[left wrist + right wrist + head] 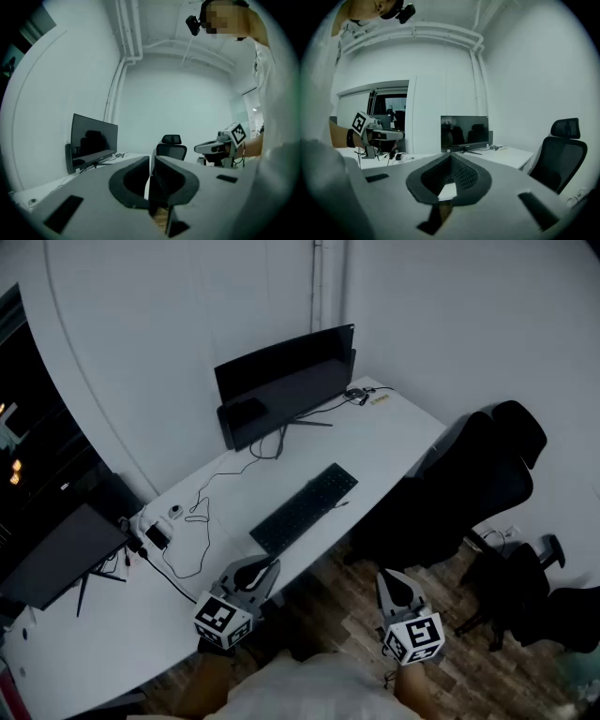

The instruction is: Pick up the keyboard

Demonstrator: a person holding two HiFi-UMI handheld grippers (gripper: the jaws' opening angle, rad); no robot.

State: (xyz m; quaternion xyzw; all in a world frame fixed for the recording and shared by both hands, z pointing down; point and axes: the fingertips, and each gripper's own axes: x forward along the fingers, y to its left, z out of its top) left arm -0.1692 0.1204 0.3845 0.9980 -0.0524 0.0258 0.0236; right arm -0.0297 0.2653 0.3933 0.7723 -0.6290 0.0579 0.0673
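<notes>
A black keyboard [305, 506] lies slantwise on the white desk [394, 432], in front of the monitor [286, 385]. My left gripper [265, 573] hovers at the desk's near edge, just short of the keyboard's near end, shut and holding nothing. My right gripper [394, 589] hangs over the wooden floor to the right of the desk, also shut and empty. In the left gripper view the left gripper [151, 161] has its jaws together; the right gripper [450, 158] looks the same in its own view. The keyboard is hidden in both gripper views.
A black office chair [469, 488] stands at the desk's right side, close to my right gripper. Cables [192, 521] and small devices [155, 535] lie left of the keyboard. A second dark monitor [61, 554] sits at far left. More chairs [553, 606] stand at right.
</notes>
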